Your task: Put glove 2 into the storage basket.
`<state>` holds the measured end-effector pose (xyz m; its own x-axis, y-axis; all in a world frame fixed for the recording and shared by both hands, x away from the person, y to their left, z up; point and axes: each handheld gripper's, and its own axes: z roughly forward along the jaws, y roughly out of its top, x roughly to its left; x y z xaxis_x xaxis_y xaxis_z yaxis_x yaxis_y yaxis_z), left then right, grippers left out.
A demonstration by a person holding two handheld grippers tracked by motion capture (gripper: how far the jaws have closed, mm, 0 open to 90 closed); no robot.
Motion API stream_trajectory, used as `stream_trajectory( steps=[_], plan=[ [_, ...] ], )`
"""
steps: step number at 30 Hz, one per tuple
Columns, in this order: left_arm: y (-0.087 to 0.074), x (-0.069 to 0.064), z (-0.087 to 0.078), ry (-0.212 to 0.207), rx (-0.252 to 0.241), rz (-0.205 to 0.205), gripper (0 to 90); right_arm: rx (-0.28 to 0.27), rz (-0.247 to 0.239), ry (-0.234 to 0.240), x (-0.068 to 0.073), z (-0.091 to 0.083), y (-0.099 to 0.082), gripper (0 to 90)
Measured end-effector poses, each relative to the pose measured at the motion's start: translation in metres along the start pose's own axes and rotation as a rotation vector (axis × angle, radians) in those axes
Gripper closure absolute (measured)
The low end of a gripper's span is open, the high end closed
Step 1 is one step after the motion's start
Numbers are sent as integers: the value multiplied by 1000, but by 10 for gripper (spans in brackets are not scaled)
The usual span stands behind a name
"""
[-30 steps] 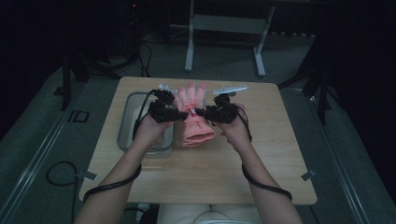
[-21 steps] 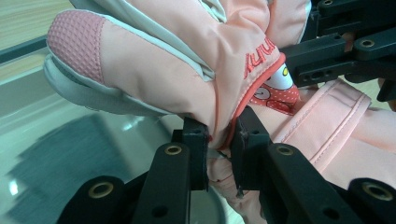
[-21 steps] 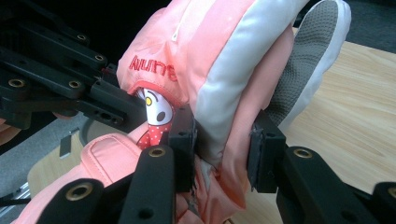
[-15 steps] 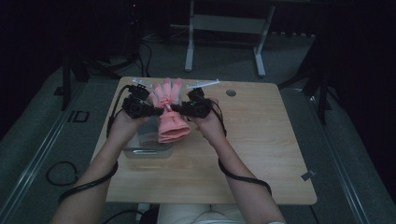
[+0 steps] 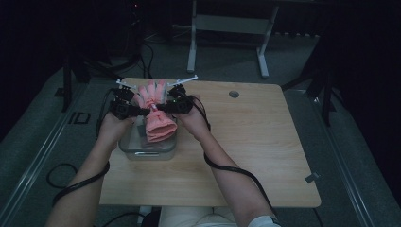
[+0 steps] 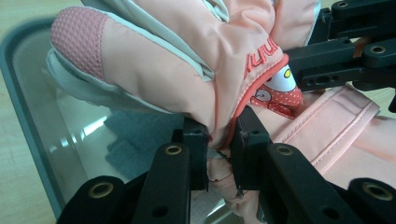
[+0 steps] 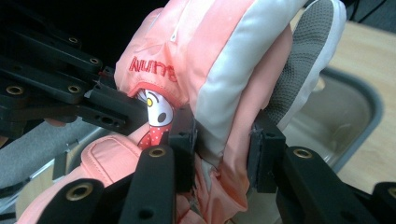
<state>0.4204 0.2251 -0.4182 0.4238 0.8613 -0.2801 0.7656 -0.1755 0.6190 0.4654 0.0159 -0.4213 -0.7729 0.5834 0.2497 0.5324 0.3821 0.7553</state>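
Both grippers carried the pink glove [image 5: 158,118], clamped between their jaws, leftward.

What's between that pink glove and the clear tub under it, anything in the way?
Nothing visible. Both grippers, left gripper and right gripper, clamp the pink glove right above the clear plastic tub; the tub's inside looks bare apart from glare.

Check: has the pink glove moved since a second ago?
Yes. The pink glove has shifted left across the table, from beside the clear bin to over it.
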Motion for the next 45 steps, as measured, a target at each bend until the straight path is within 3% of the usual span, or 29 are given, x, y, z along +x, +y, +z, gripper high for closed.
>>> stream_trajectory(
  steps=[6,14,21,25,32,36,41,45],
  plan=[
    [-15,11,20,2,22,-37,773,53,7,-16,-4,22,-12,674],
    [-28,17,40,23,80,-63,772,113,25,2,-12,41,-26,674],
    [-34,21,47,12,115,-93,768,155,55,18,-17,54,-36,668],
    [-36,21,51,30,136,-90,731,189,87,12,-19,58,-37,657],
    [-38,23,45,104,87,-104,514,189,101,24,-25,59,-35,561],
    [-38,28,41,80,54,-135,447,167,119,23,-29,56,-33,516],
    [-36,27,33,108,25,-123,426,146,114,20,-34,48,-29,450],
    [-33,25,26,102,-8,-111,386,138,68,-27,-30,41,-24,437]
  ],
)
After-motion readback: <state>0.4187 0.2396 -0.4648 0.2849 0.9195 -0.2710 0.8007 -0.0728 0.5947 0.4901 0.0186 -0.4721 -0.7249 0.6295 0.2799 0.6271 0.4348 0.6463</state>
